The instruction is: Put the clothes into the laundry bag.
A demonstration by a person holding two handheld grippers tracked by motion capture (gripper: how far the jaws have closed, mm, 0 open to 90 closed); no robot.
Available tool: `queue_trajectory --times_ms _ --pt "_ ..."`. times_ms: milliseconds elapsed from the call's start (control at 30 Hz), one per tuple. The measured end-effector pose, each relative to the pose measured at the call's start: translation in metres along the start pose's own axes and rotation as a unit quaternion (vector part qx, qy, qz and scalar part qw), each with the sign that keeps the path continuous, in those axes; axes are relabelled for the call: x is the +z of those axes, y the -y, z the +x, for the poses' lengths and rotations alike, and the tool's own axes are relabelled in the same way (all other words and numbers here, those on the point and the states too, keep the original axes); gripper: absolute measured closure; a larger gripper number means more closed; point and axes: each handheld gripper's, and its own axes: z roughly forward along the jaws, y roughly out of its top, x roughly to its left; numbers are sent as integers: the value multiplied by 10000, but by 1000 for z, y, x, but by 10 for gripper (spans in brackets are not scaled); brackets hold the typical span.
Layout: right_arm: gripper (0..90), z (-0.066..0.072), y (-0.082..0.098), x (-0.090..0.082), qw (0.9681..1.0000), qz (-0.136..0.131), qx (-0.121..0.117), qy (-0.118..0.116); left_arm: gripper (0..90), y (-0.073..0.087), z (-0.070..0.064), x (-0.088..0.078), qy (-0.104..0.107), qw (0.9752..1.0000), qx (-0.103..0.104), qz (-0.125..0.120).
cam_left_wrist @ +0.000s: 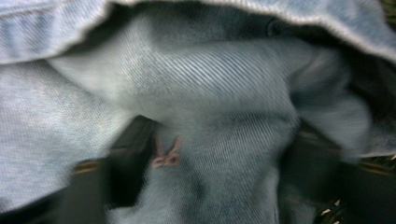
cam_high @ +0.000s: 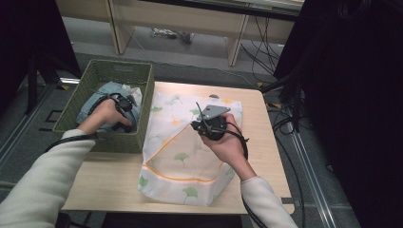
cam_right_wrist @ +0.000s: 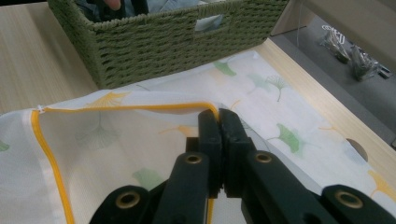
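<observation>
The white mesh laundry bag [cam_high: 183, 156] with ginkgo leaves lies flat on the wooden table [cam_high: 266, 142], touching the green woven basket [cam_high: 142, 95]. Right gripper [cam_right_wrist: 219, 116] has its jaws pinched together on the bag's yellow zipper edge [cam_right_wrist: 46, 144]. Left gripper [cam_high: 124, 107] is down in the basket against light denim [cam_left_wrist: 210, 93]; the close-up is too blurry, can't tell if it's gripping.

Inside the green basket [cam_high: 102, 102], the left gripper [cam_high: 124, 110] is half buried in blurred denim [cam_left_wrist: 196, 107], its fingers hidden. The laundry bag [cam_high: 185, 156] hangs past the worktop [cam_high: 104, 178] edge, its bottom corner cut off.
</observation>
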Motion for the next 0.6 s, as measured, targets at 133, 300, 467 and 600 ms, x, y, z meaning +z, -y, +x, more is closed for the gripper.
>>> queue_trajectory --times_ms 133,300,467,600 --pt "900 0 1 0 10000 3 -29 -5 613 1 5 1 64 9999 -104 23" --pt "900 -2 2 0 10000 10 11 -2 787 5 5 -6 -31 9993 -345 -107" --pt "900 -2 2 0 10000 19 52 20 805 18 12 -24 65 9894 -976 -1069" --pt "900 -3 2 -1 10000 -2 30 24 808 30 16 -45 -116 9730 -1257 -1932"
